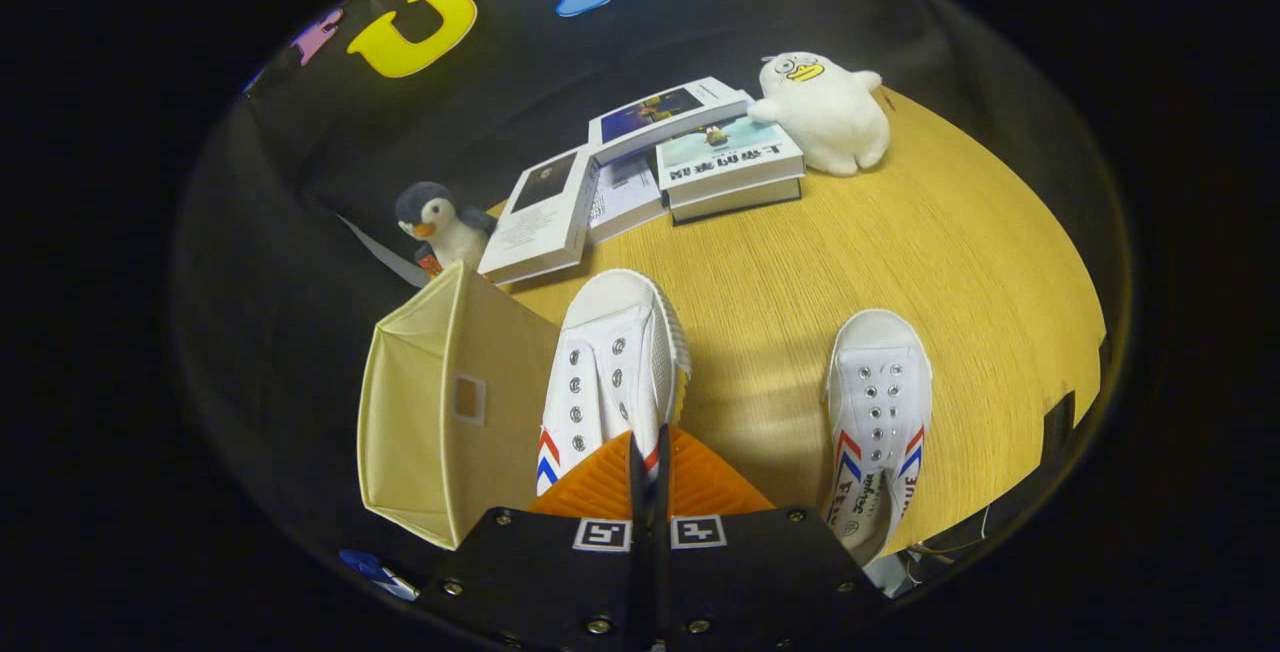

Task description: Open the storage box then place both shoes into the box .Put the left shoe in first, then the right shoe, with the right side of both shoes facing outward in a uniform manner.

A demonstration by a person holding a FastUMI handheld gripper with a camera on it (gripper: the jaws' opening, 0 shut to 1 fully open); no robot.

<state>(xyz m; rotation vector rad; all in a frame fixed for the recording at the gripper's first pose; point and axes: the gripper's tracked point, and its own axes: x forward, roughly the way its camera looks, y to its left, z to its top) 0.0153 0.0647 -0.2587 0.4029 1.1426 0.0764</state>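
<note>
Claw point(648, 452) seemingly pinching left shoe point(610, 372)

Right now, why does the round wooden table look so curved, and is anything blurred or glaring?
Gripper view: fisheye bends the yellow wooden table; a soft bright patch lies between the two white canvas shoes; the books stay sharp; the gripper, fingers together, grips the nearer shoe's heel edge.

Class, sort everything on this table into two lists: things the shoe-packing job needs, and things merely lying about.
Needed: storage box; shoe clamped at its heel by the gripper; second shoe.
Lying about: books; penguin toy; white duck toy.
</note>
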